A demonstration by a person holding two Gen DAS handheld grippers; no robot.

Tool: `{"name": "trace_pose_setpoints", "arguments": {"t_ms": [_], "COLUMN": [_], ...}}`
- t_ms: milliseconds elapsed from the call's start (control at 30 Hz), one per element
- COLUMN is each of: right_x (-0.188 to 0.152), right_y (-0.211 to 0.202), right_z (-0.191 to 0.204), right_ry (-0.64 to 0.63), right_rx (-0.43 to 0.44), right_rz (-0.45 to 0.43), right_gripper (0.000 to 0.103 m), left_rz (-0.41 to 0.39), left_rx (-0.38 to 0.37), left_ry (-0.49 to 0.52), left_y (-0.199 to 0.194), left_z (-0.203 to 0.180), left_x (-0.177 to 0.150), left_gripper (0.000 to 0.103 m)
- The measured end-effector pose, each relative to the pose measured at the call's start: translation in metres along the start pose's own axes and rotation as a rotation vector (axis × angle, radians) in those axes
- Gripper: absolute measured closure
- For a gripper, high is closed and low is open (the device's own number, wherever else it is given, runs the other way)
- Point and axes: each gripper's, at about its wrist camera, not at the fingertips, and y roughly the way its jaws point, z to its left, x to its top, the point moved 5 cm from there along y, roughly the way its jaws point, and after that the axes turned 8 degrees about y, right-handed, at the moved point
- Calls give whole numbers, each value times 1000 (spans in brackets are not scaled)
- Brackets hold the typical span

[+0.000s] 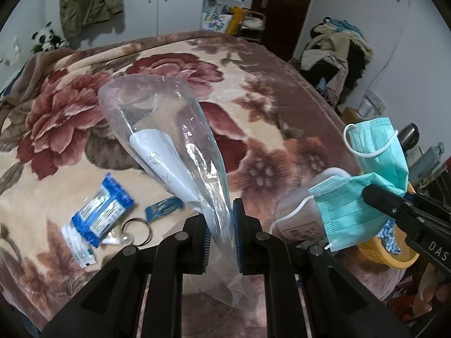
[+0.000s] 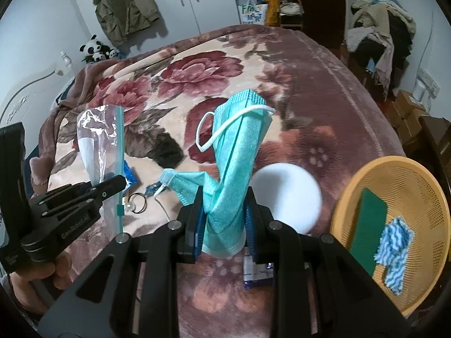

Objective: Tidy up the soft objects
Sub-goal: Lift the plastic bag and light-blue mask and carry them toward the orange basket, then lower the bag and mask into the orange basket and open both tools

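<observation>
Two grippers are loaded above the bed. Your left gripper is clamped on a clear plastic bag with a white paper inside, held off the floral blanket. Your right gripper is clamped on a teal face mask, also raised. To the right sits a yellow basket containing a green pad and a blue-and-white cloth. A blue packet lies on the bed at near left.

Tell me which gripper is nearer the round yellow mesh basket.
Right. The right gripper, clamping teal face masks, is beside the basket; the left gripper, holding a clear bag, is farther away.
</observation>
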Motion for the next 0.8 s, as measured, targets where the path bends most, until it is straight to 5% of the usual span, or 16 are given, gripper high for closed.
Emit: {"name": "trace_pose_setpoints", "arguments": {"t_ms": [800], "right_x": [-6], "right_y": [-54], "right_z": [-136], "right_ry": [186], "right_rx": [-169], "right_rz": [-80], "right_gripper": [78], "left_rz": [-32], "left_rx": [-223], "left_ry": [272], "left_y": [-5], "left_z": [-185], "left_x": [47], "left_gripper": [90]}}
